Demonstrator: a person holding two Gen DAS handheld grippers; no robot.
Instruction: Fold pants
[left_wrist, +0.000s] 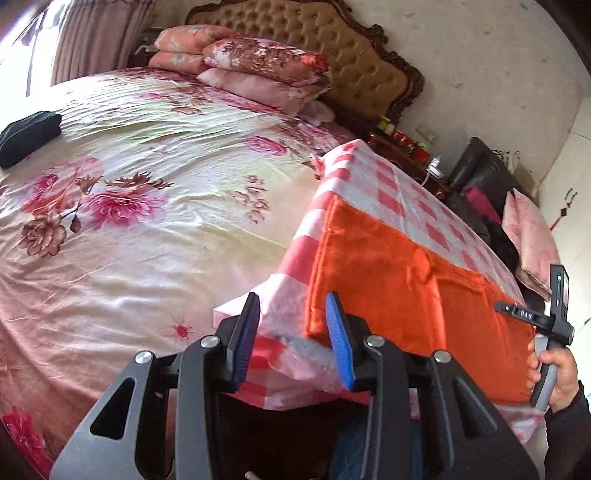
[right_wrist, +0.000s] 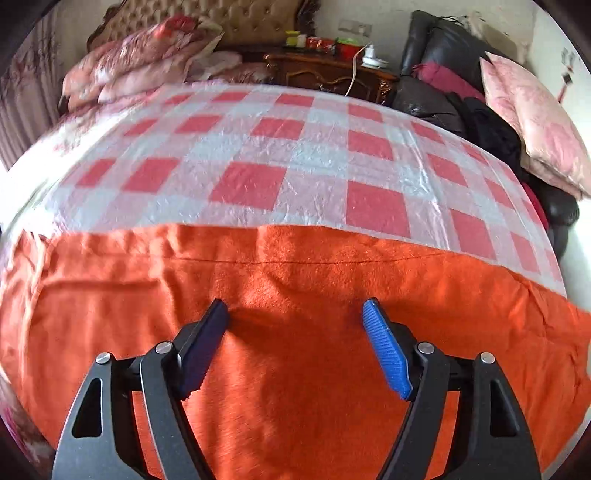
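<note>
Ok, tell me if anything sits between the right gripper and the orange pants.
Nothing visible does. The right gripper hangs open directly over the orange pants, which lie flat on the checked plastic sheet. Only bare orange cloth shows between its fingers.

The orange pants (right_wrist: 295, 280) run past the right wrist view's lower edge; its left side is blurred.

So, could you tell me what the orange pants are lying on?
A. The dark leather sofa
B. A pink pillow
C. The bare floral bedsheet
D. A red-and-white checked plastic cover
D: the orange pants lie flat on the red-and-white checked plastic cover, which extends beyond their far edge.
</note>
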